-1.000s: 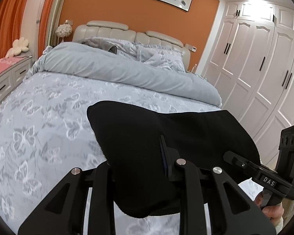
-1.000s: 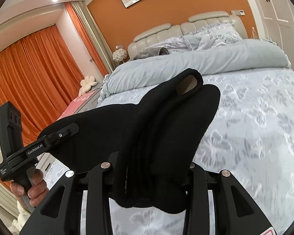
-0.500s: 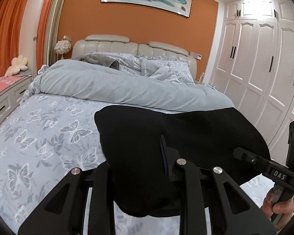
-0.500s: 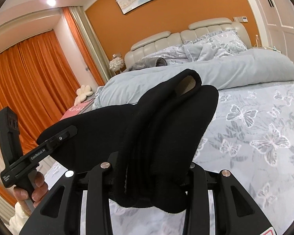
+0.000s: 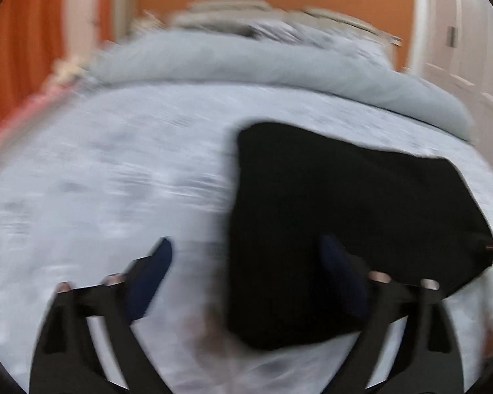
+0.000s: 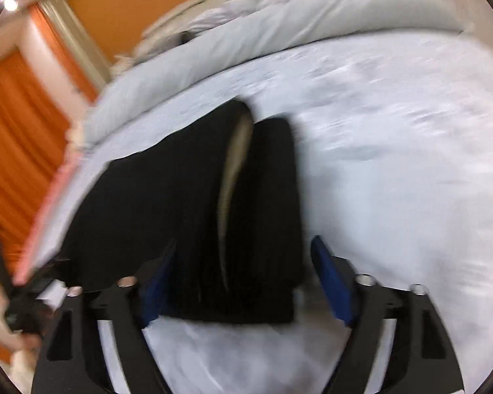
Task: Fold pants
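Note:
The black pants [image 5: 345, 216] lie folded on the grey butterfly-print bed [image 5: 115, 180], also seen in the right wrist view [image 6: 213, 213] with a pale inner band showing along a fold. My left gripper [image 5: 246, 262] is open; its right finger overlaps the pants' left edge and its left finger is over bare sheet. My right gripper [image 6: 243, 262] is open, its blue-padded fingers standing on either side of the pants' right end without pinching it. Both views are motion-blurred.
A rolled grey duvet [image 5: 263, 62] and pillows lie at the head of the bed. An orange wall and curtains [image 6: 19, 124] are to the left, white wardrobes [image 5: 460, 49] to the right. The other gripper's handle shows at the edges [image 6: 13, 295].
Both grippers were shut on the pants and held them up above the bed. Now both are open and the pants lie flat on the sheet. Both cameras have tilted down.

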`<state>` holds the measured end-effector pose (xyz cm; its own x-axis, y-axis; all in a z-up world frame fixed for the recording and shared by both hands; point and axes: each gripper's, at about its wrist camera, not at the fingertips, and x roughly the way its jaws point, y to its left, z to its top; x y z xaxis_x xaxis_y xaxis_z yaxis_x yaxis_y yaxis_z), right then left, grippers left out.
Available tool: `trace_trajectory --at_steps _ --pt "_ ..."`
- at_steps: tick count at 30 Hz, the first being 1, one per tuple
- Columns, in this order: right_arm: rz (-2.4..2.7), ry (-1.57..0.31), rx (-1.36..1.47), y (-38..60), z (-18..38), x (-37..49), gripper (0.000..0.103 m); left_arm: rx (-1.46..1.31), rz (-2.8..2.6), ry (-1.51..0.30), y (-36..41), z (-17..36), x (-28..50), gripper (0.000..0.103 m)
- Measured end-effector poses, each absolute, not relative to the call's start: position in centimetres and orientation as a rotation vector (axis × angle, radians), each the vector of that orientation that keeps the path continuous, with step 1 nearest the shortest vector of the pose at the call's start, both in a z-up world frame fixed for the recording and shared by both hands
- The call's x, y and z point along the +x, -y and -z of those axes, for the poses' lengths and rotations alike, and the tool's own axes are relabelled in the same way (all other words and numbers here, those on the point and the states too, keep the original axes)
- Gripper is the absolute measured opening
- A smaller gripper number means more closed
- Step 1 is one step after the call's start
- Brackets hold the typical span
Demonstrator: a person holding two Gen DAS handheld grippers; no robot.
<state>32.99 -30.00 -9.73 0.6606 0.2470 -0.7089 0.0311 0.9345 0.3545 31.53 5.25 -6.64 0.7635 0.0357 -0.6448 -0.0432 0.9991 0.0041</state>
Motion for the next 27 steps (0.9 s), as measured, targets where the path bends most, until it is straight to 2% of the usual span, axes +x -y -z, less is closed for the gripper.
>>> trace_trajectory --at_steps 4,11,14,16,23,27 --pt "-0.040 -0.767 0.227 30.0 3.6 27.5 0.079 0.043 -0.065 -0.707 -6.8 2.6 27.6 0.092" --pt "-0.051 -0.716 0.282 27.0 -3.4 18.5 0.079 0.112 -0.094 -0.708 -5.4 -2.9 18.2 0.095" --pt "-0.045 -0.697 0.271 25.7 -3.7 14.9 0.080 0.082 -0.059 -0.733 -4.9 -3.5 14.8 0.095" --pt "-0.030 -0.679 0.266 25.2 -3.2 12.9 0.085 0.089 -0.057 -0.743 -4.3 -3.4 12.3 0.095" --pt "-0.003 -0.736 0.201 24.0 0.3 8.7 0.086 0.040 -0.045 -0.794 -3.5 -0.9 7.3 0.098" --pt "0.021 -0.702 0.082 22.8 0.8 6.9 0.086 0.112 -0.060 -0.792 -2.8 1.3 6.2 0.098"
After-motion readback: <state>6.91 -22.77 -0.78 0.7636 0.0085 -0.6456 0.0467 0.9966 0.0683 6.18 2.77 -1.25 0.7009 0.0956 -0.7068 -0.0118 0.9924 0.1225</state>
